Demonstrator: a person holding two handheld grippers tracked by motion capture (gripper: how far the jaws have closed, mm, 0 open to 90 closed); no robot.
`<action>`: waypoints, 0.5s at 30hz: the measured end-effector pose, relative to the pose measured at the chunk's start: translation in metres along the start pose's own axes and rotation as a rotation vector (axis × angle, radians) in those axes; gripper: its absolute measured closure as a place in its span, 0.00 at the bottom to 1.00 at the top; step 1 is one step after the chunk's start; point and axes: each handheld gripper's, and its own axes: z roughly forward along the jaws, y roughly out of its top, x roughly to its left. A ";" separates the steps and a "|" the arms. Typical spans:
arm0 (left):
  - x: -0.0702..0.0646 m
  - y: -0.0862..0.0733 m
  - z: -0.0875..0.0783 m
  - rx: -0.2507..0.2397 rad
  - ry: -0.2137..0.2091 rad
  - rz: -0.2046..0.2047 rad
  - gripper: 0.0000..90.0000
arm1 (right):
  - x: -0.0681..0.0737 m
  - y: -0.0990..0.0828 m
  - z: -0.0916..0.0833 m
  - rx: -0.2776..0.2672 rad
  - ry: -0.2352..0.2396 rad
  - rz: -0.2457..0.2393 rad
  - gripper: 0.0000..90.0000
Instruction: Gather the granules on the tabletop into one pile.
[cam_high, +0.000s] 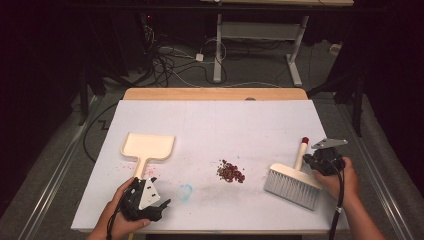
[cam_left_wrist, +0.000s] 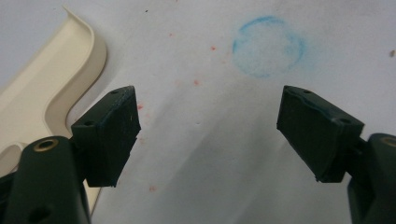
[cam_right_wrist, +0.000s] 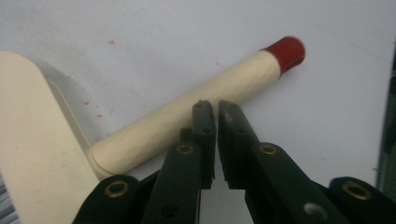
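Cream plastic dustpan (cam_high: 148, 146) on white worktop (cam_high: 215, 125), tray bare; reddish crumb pile (cam_high: 230, 172) mid-worktop. Left claw (cam_left_wrist: 208, 128) wide open beside dustpan handle, holding nothing. Right claw (cam_right_wrist: 216, 109) closed, empty, against cream brush handle (cam_right_wrist: 196, 112), red-tipped.

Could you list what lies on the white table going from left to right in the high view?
Left gripper → dustpan → blue ring mark → reddish crumb pile → brush → right gripper.
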 end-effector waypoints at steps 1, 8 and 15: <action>0.000 0.000 0.000 0.001 -0.001 0.002 0.23 | 0.000 0.000 0.002 0.004 -0.008 -0.003 0.98; -0.001 0.001 0.001 0.000 -0.004 0.004 0.23 | 0.004 0.005 0.014 0.004 -0.010 -0.011 0.94; 0.000 0.000 0.000 -0.002 0.001 0.002 0.23 | 0.006 0.007 0.009 -0.051 -0.006 -0.021 0.89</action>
